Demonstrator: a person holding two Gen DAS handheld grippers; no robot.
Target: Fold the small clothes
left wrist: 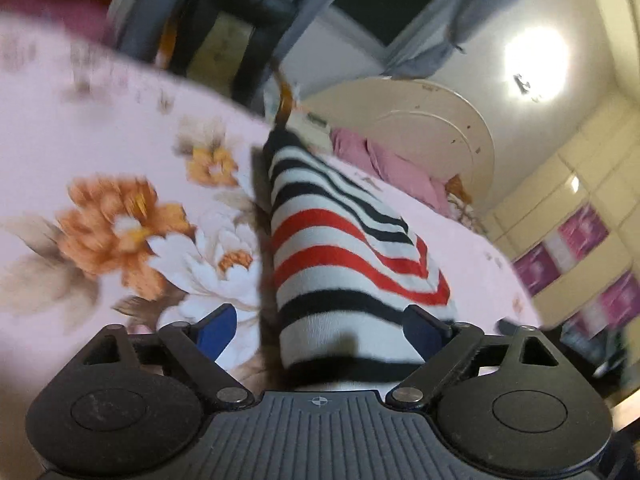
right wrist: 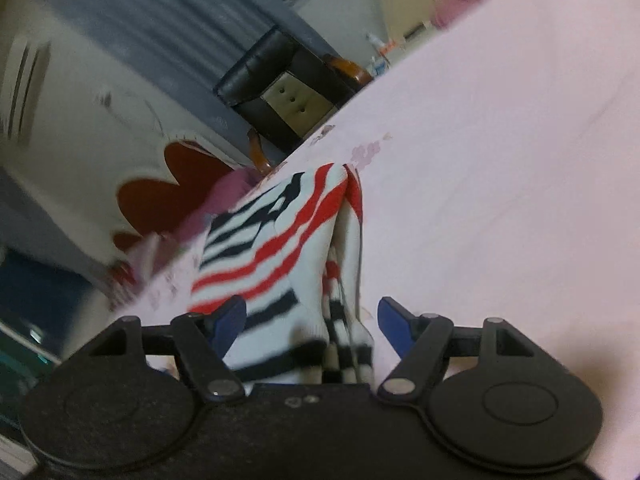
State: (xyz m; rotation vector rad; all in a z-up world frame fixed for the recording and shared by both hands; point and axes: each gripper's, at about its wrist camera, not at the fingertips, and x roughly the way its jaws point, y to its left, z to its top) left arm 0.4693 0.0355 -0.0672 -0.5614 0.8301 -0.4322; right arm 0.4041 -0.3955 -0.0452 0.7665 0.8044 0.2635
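The jaws of the left gripper [left wrist: 320, 326] stood wide apart, their blue pads clear of the cloth on the left side and just at its edge on the right; nothing was pinched. The striped garment [left wrist: 340, 248], a small knit piece banded in white, black and red, ran from right under this gripper's body straight out ahead between the two fingers, lying in a folded strip on the bed [left wrist: 80, 140].

The right gripper [right wrist: 312, 320] was likewise released, its jaws spread with the same garment's bunched end sitting between them, nearer the left pad, which seemed to brush it, and apart from the right pad. From there the cloth stretched away in a doubled layer with a raised crease along its right side.

Judging by this, both ends had been let go so that the fold would rest on the floral pink sheet, each gripper lined up along the strip from an opposite end.

Beyond the bed stood a dark chair [right wrist: 280, 88] and grey curtains [right wrist: 140, 20].
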